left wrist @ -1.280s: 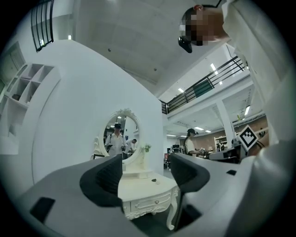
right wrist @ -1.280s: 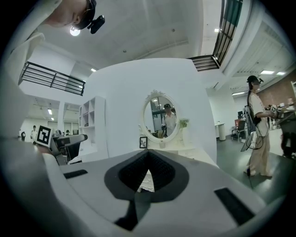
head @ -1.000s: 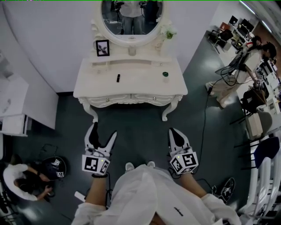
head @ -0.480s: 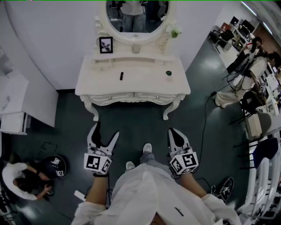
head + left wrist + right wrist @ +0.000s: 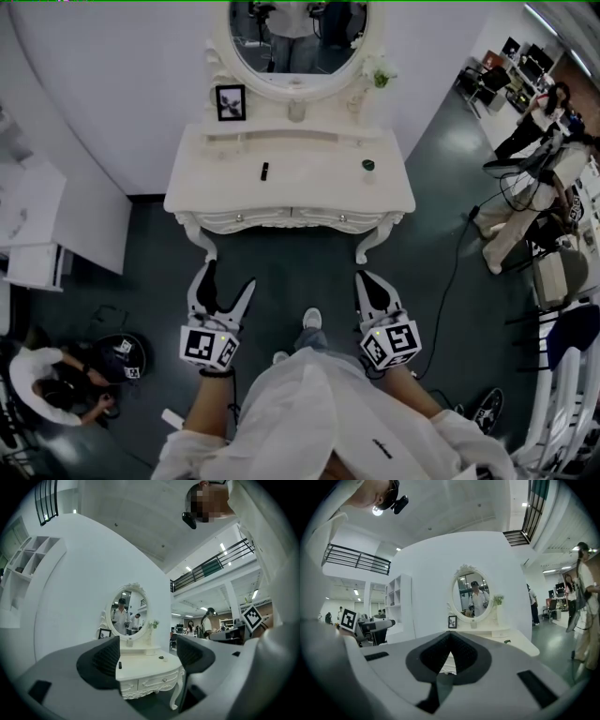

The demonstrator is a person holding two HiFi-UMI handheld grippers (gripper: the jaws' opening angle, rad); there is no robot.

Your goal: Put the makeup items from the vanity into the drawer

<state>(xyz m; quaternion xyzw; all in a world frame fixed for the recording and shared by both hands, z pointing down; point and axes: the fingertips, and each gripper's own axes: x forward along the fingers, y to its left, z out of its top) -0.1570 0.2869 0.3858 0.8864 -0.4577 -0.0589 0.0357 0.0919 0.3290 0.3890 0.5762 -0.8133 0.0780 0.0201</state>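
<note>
A white vanity (image 5: 319, 187) with an oval mirror stands ahead against the wall, and its two front drawers (image 5: 291, 218) are closed. On its top lie a small black stick (image 5: 264, 171) and a small dark round jar (image 5: 367, 165). My left gripper (image 5: 225, 278) hangs open and empty above the dark floor, well short of the vanity. In the left gripper view the vanity (image 5: 150, 674), the stick (image 5: 119, 665) and the jar (image 5: 161, 657) show between the spread jaws of the left gripper (image 5: 149, 656). My right gripper (image 5: 371, 279) is shut on nothing; in its own view the right gripper (image 5: 450, 638) half hides the vanity (image 5: 520, 644).
A photo frame (image 5: 231, 102) and a small flower vase (image 5: 377, 77) stand at the vanity's back. A white cabinet (image 5: 37, 234) is at the left. A person crouches on the floor at lower left (image 5: 42, 384). A cable (image 5: 450, 272), chairs and people (image 5: 525, 187) are at the right.
The vanity has come nearer and sits lower in the head view as the person steps forward. Both grippers keep their places and jaw states.
</note>
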